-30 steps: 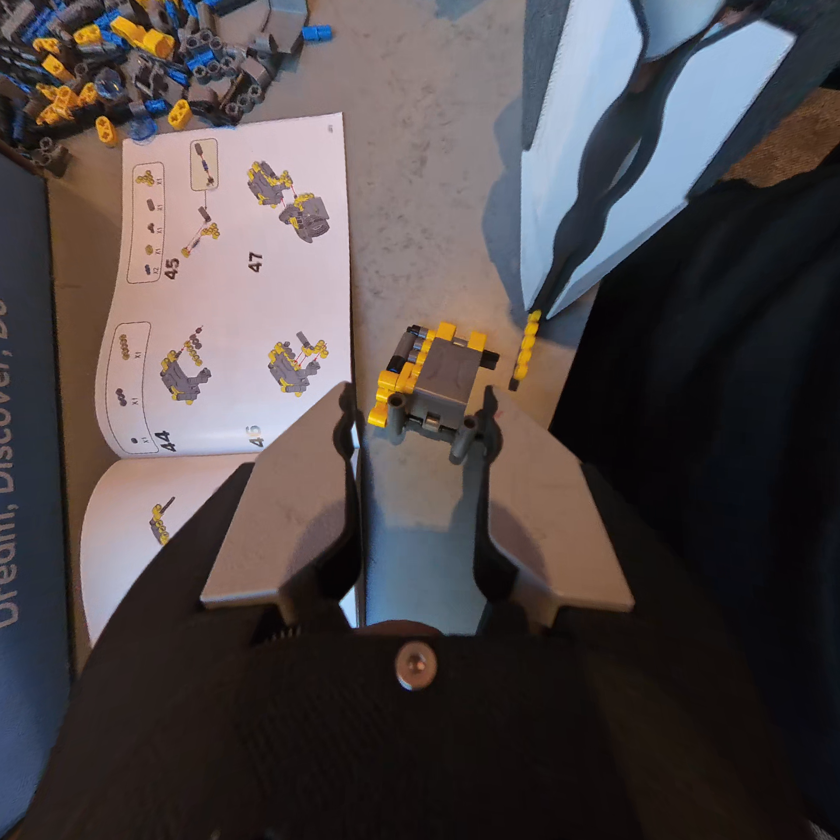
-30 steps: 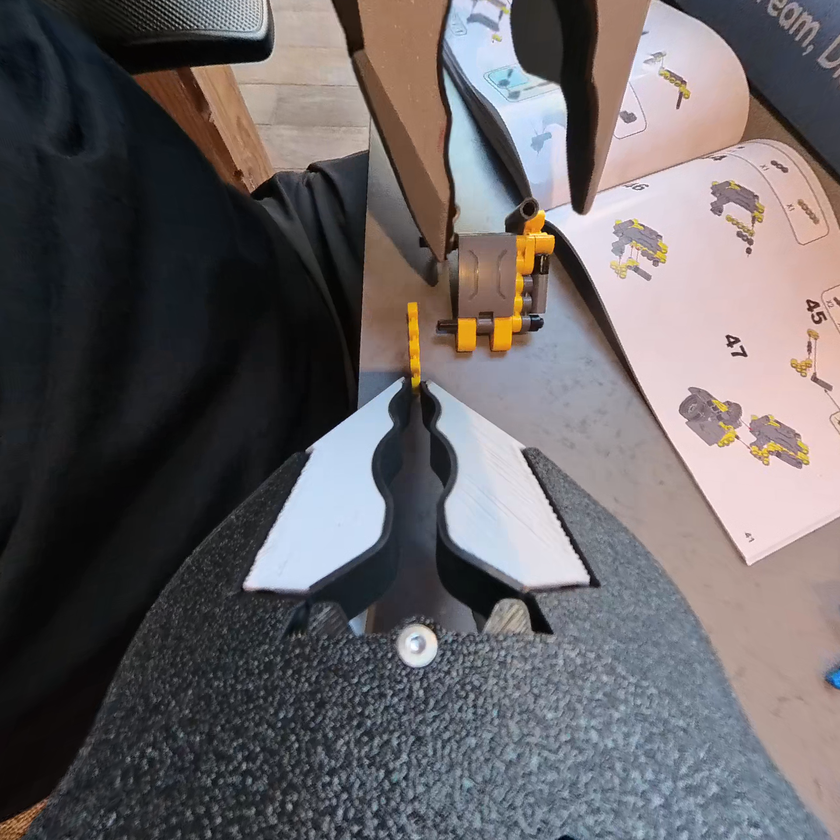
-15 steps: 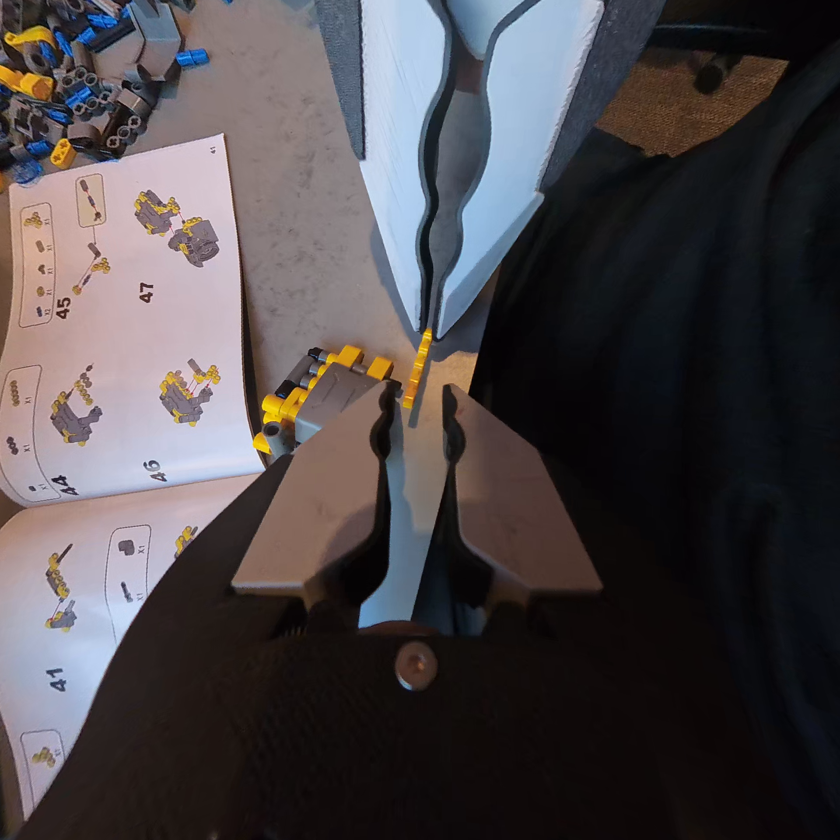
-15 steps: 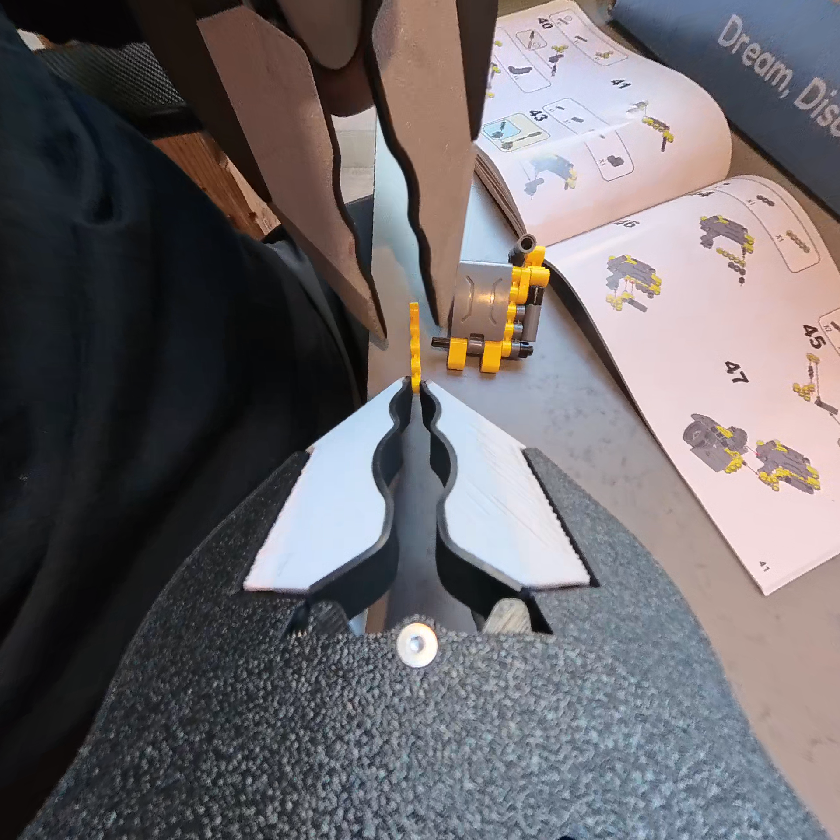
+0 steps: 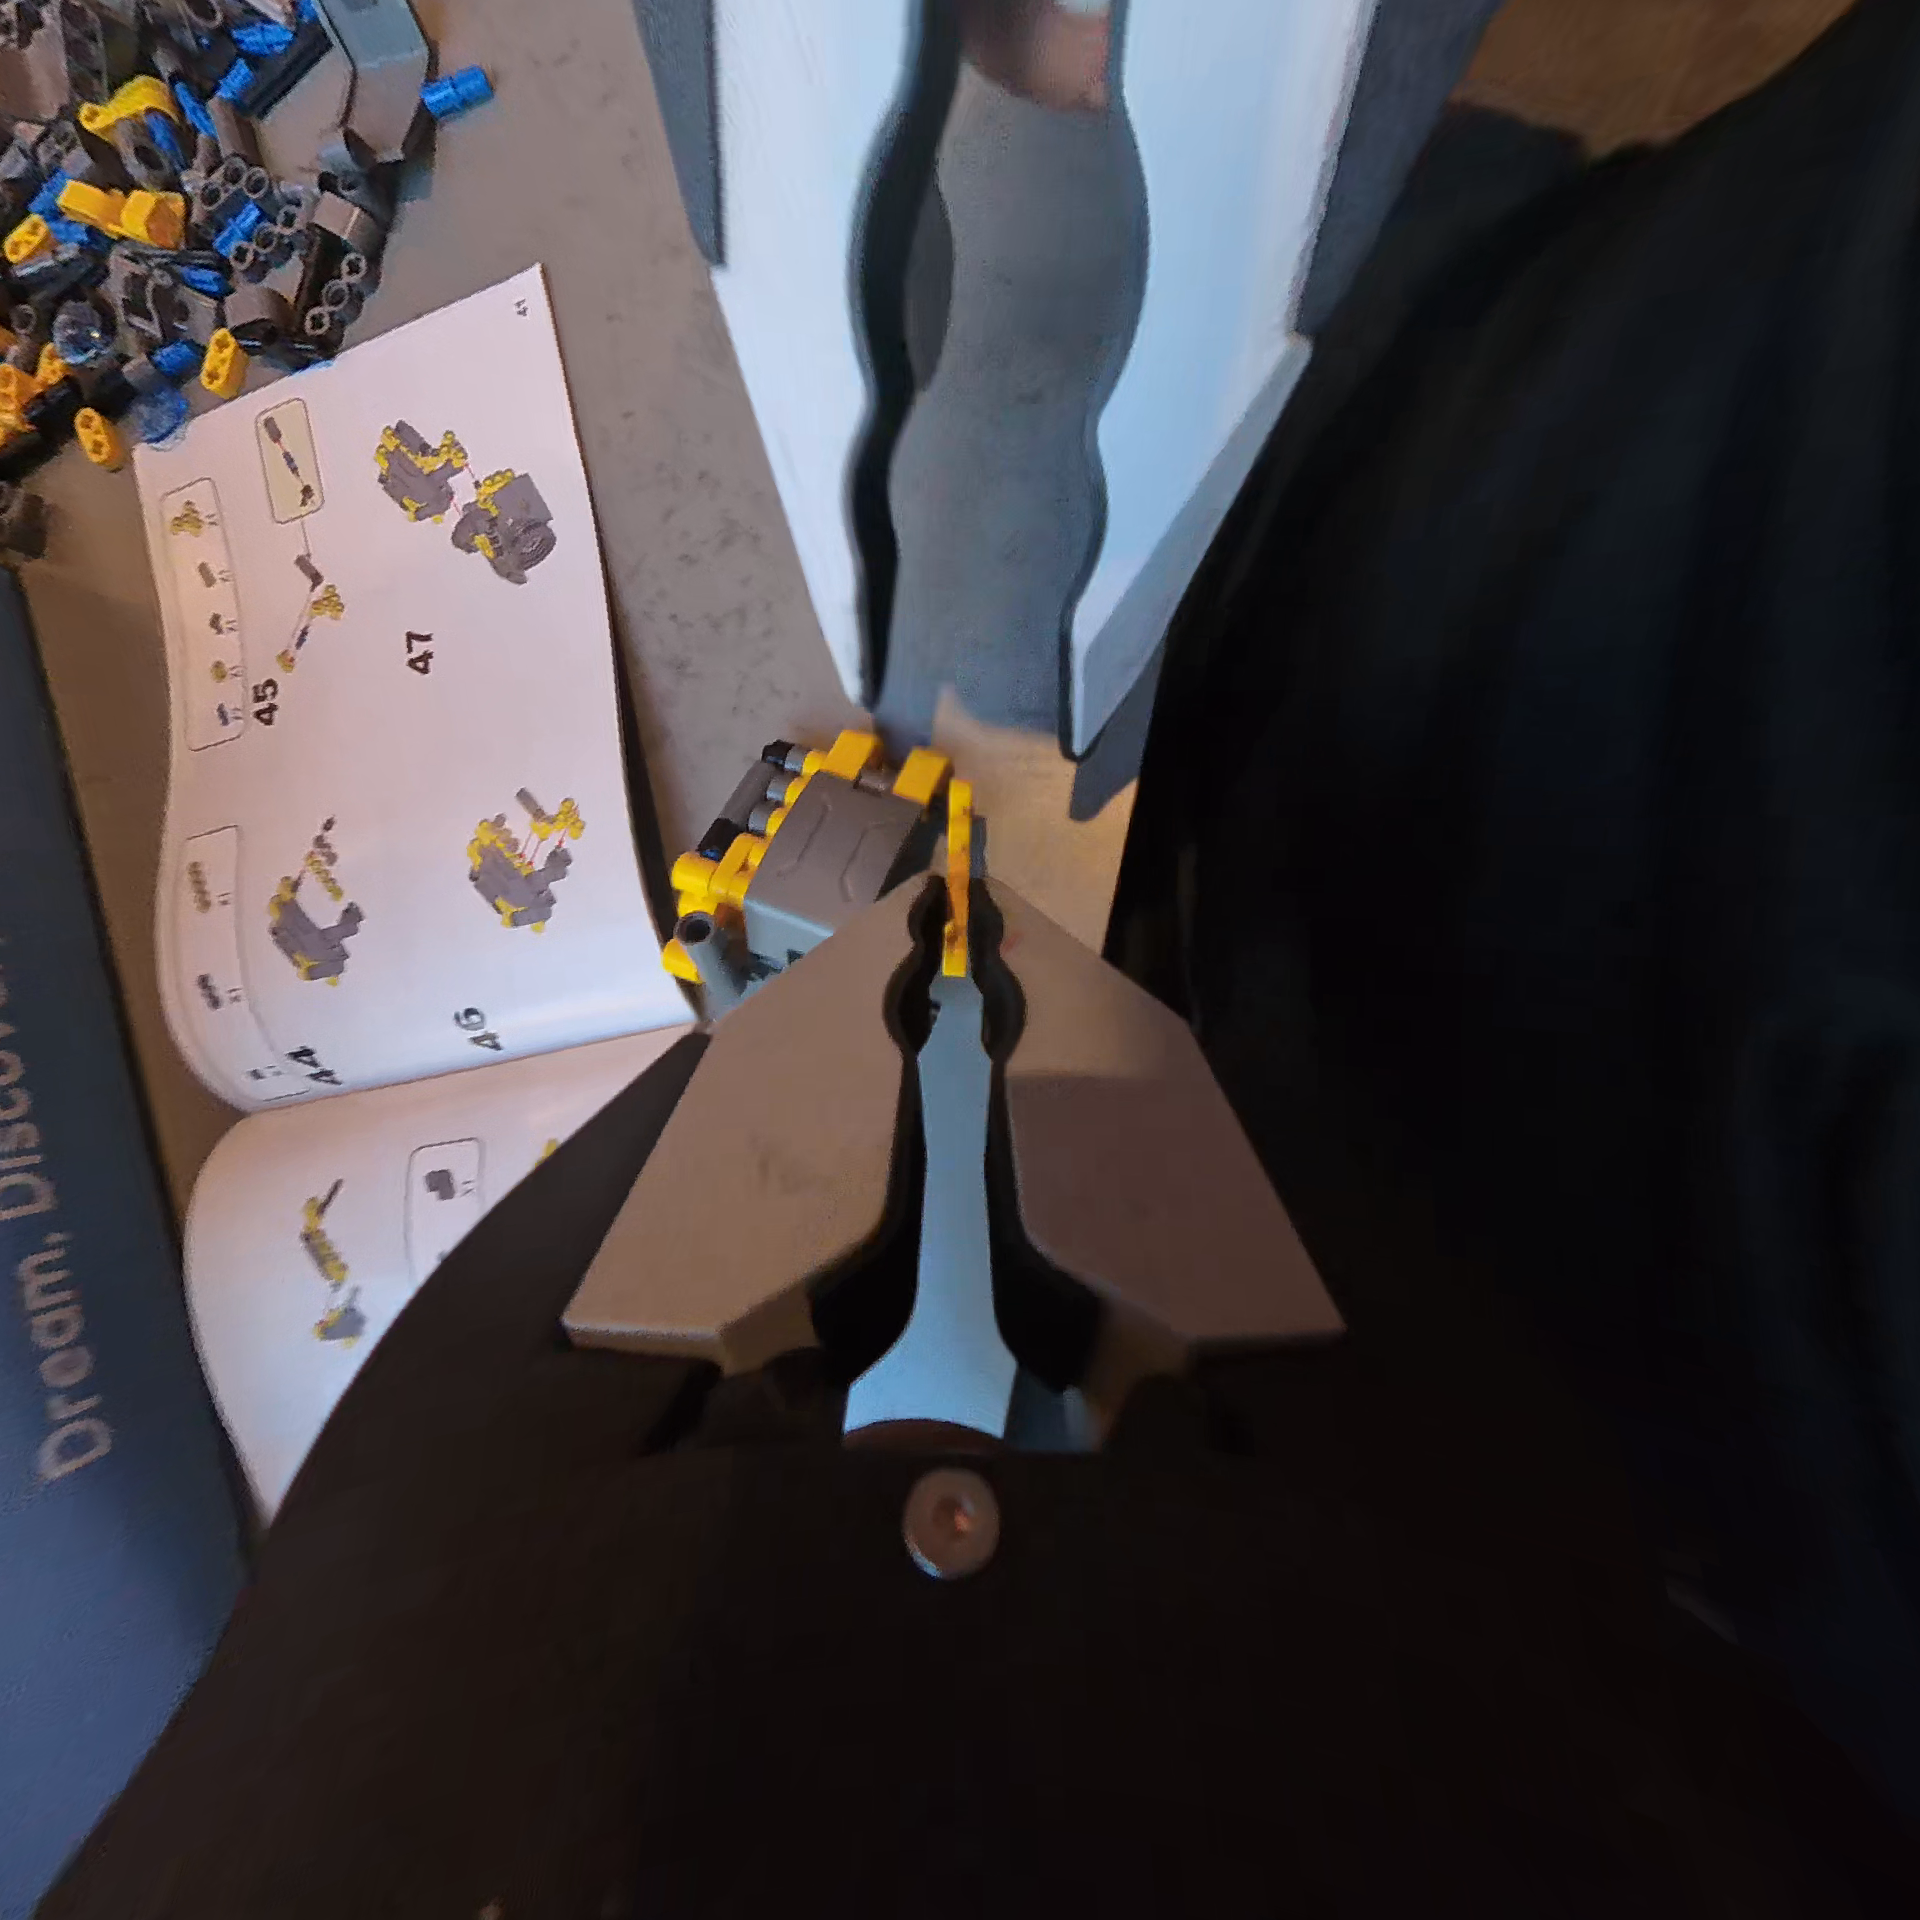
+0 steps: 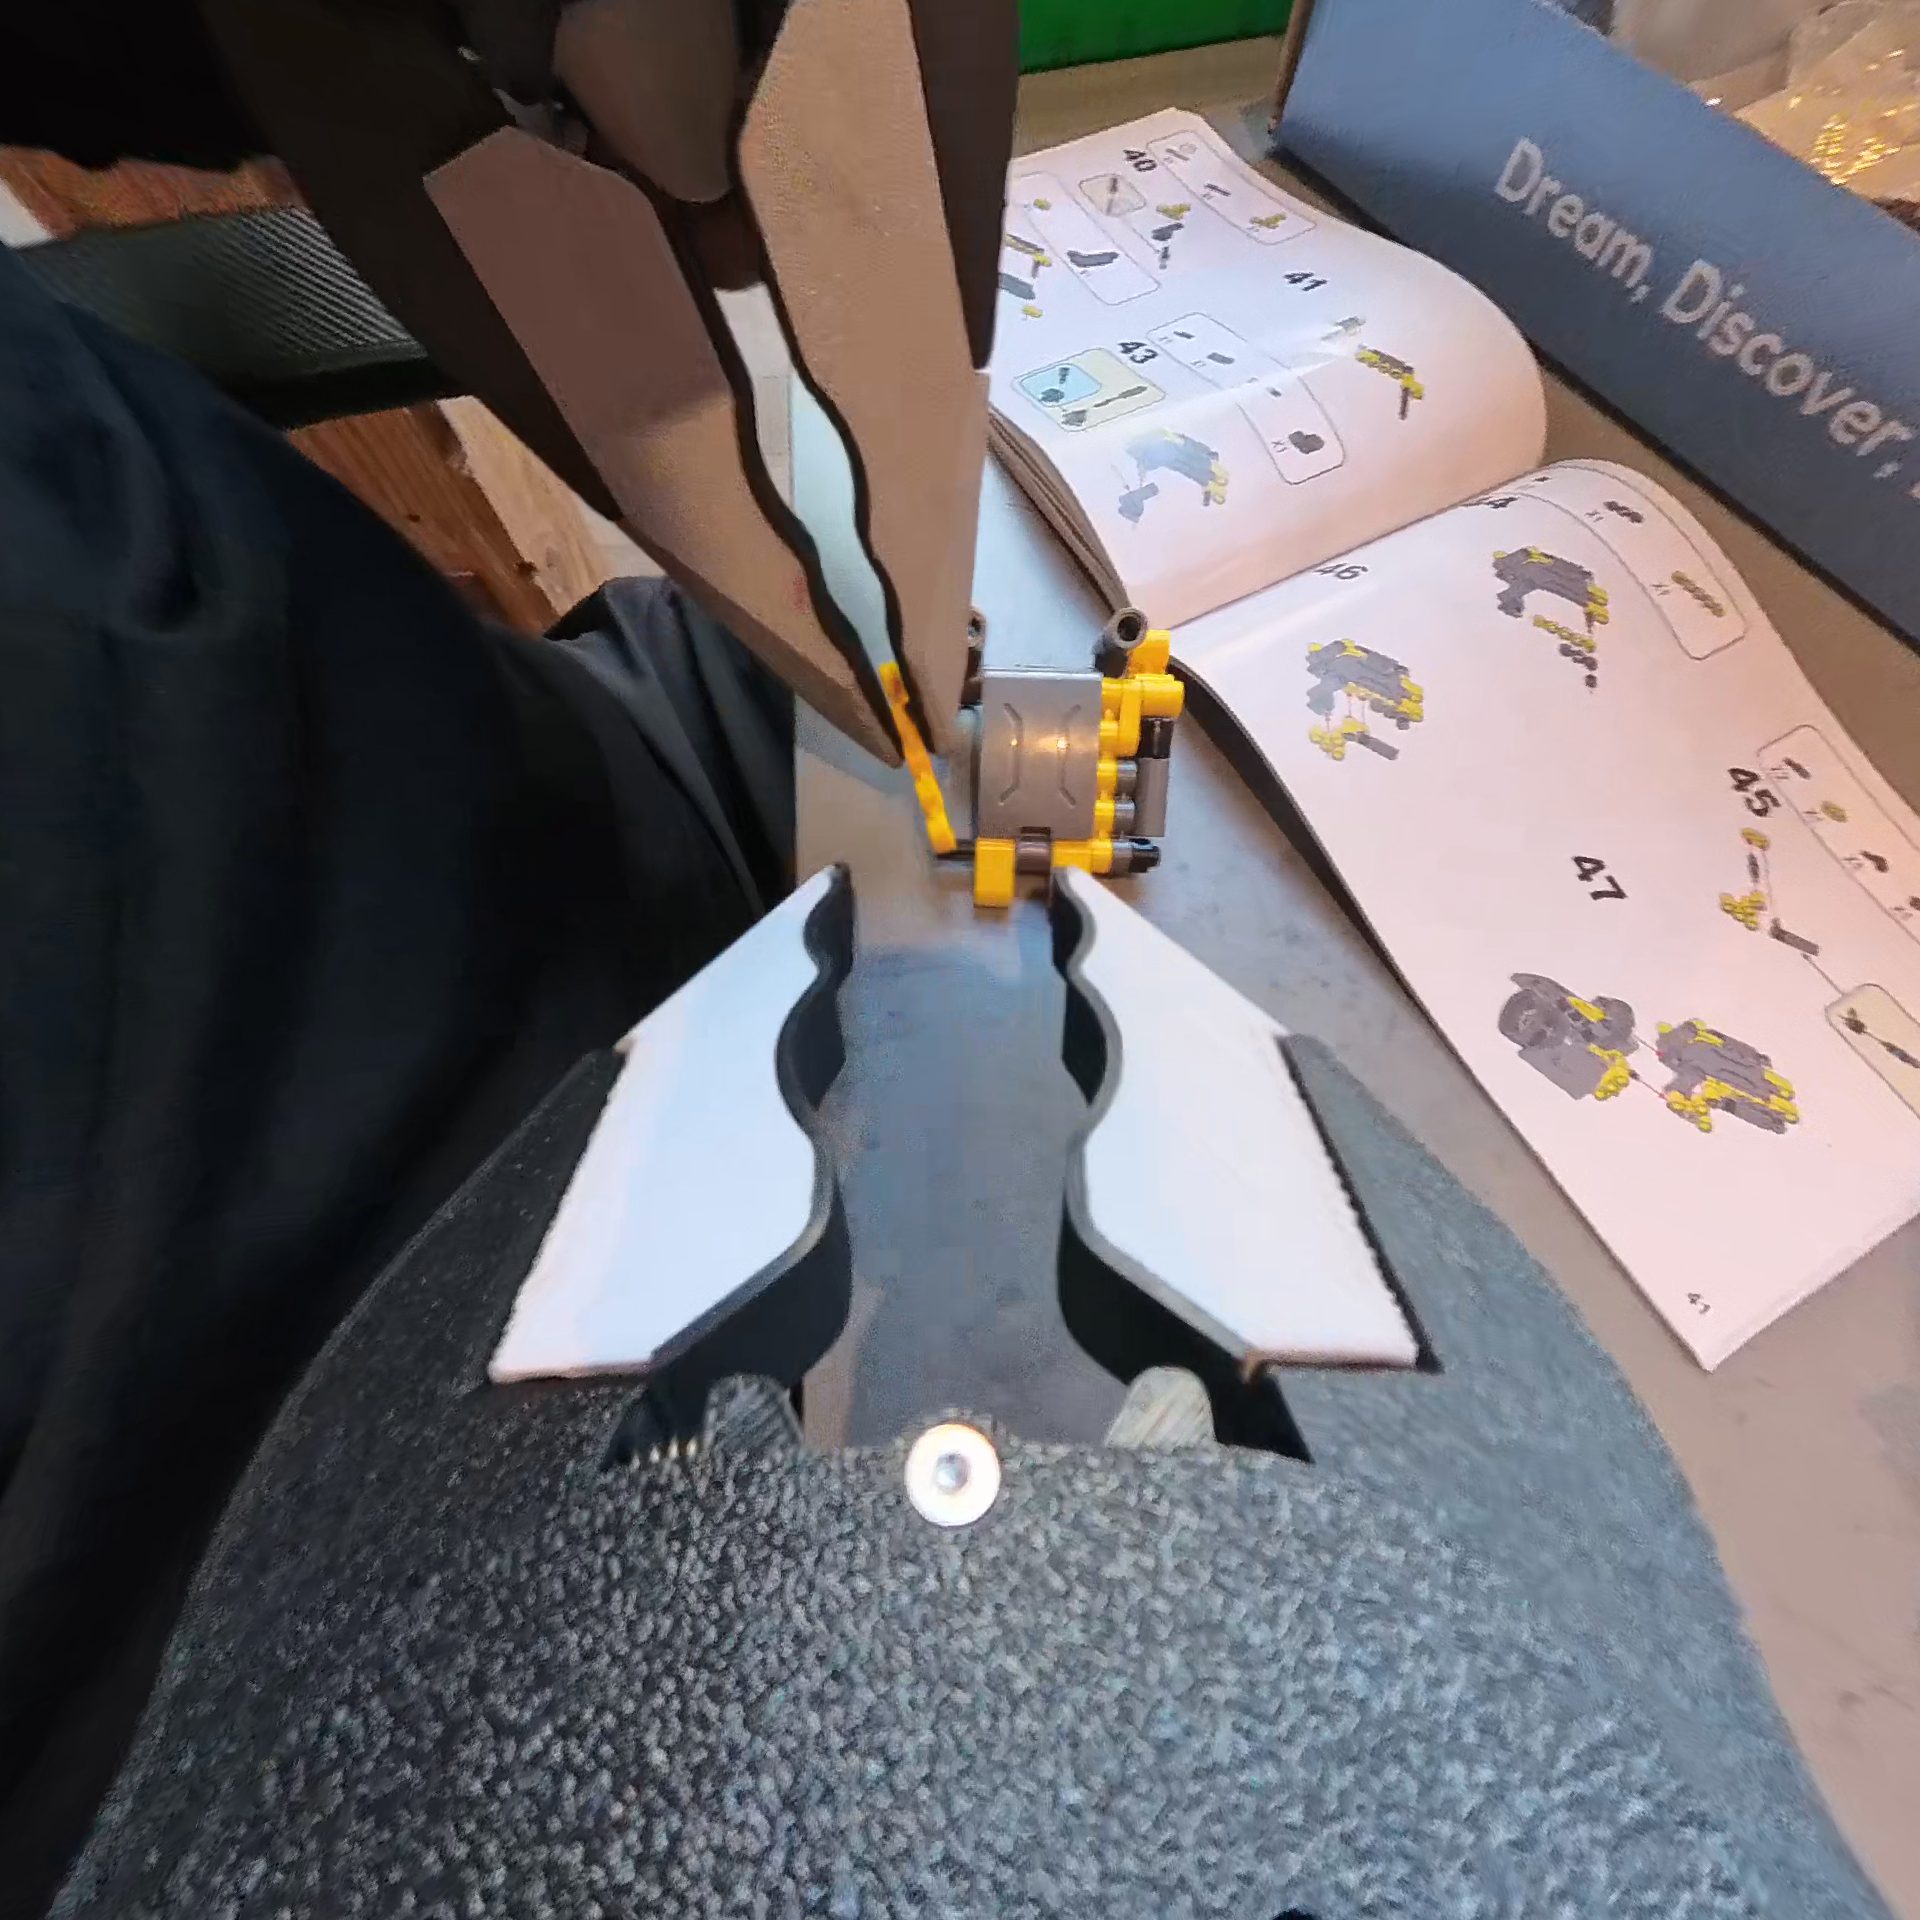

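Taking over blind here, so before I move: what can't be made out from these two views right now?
- Yellow beam, left wrist view: its lower end is hidden between the left gripper fingers.
- Whether the beam is joined to the grey-and-yellow model: unclear in both views.
- Right gripper, left wrist view: motion-blurred.
- Loose parts pile: cut off by the frame's edge.

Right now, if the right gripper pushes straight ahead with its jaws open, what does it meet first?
Probably the small grey-and-yellow brick assembly on the grey table: the right gripper points at its yellow front connector, just ahead, though depth is unclear.
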Demonstrator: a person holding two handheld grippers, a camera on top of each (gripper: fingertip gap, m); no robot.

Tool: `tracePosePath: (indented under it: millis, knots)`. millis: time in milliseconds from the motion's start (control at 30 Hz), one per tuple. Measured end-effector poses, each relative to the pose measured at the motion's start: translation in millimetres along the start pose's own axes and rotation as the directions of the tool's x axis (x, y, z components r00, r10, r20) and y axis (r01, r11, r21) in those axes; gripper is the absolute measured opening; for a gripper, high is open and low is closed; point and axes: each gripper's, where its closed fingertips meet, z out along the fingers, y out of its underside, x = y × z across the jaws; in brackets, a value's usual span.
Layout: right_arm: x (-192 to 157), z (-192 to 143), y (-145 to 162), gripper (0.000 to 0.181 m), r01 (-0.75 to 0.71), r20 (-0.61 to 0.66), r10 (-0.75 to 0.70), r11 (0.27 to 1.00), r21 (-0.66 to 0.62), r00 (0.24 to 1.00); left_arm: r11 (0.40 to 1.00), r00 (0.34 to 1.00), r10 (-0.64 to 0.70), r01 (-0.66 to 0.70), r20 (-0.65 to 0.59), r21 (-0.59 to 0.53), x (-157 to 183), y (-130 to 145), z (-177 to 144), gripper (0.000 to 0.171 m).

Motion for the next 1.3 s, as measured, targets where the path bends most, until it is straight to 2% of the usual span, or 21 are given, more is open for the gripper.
tracePosePath:
  millis: [133, 267, 333, 400, 467, 600, 667, 933, 1067, 1167, 1300]
  knots:
    - [5.8, 4.7, -1.3, 0.058, 0.014, -0.035, -0.014, 1.000, -0.017, 0.999, 0.995, 0.996, 0.087, -0.087, 0.008, -0.044, 0.3, 4.7, -2.2, 0.001]
    - [6.5, 14.2, -4.1, 0.064, 0.077, -0.068, -0.080, 0.996, -0.047, 0.995, 0.991, 0.992, 0.124, -0.124, 0.002, -0.054, 3.1, 7.0, -2.7, 0.001]
    - [6.0, 14.2, -10.1, 0.053, 0.095, -0.076, -0.097, 0.995, -0.026, 0.992, 0.990, 0.992, 0.129, -0.129, 0.002, -0.053, 5.5, 8.4, -1.7, 0.001]
    - [1.6, 8.4, -19.5, 0.029, 0.132, -0.078, -0.129, 0.991, 0.030, 0.989, 0.992, 0.993, 0.115, -0.115, 0.005, -0.043, 7.6, 9.2, -1.1, 0.001]
    - [-6.3, 2.7, -23.6, 0.013, 0.188, -0.070, -0.184, 0.980, 0.062, 0.981, 0.996, 0.997, 0.081, -0.081, -0.005, -0.023, 9.9, 9.4, -1.0, 0.001]
    - [-11.5, 5.5, -14.1, 0.010, 0.246, -0.085, -0.245, 0.969, 0.005, 0.966, 0.999, 0.999, 0.026, -0.025, -0.031, 0.030, 12.6, 5.1, -1.8, 0.001]
    - [-11.6, 8.7, -9.9, 0.000, 0.256, -0.095, -0.256, 0.967, -0.018, 0.962, 0.998, 0.999, 0.016, -0.014, -0.032, 0.054, 11.8, 2.0, -2.5, 0.001]
    - [-10.8, 8.5, -10.5, 0.000, 0.204, -0.084, -0.203, 0.979, 0.000, 0.976, 0.985, 0.994, -0.072, 0.083, -0.081, 0.152, 8.1, -7.0, -7.5, 0.001]
    - [-9.3, 5.8, -10.8, 0.001, 0.186, -0.085, -0.185, 0.982, 0.012, 0.979, 0.987, 0.995, -0.073, 0.082, -0.073, 0.135, 5.4, -3.9, -5.8, 0.001]
    - [-10.6, 3.9, -12.2, 0.012, 0.170, -0.066, -0.168, 0.985, 0.024, 0.984, 0.988, 0.994, -0.065, 0.076, -0.083, 0.138, 7.1, -5.7, -5.8, 0.001]
    - [-12.5, 7.5, -8.8, 0.007, 0.214, -0.074, -0.214, 0.977, -0.006, 0.974, 0.986, 0.994, -0.053, 0.067, -0.094, 0.154, 9.0, -9.6, -6.9, 0.001]
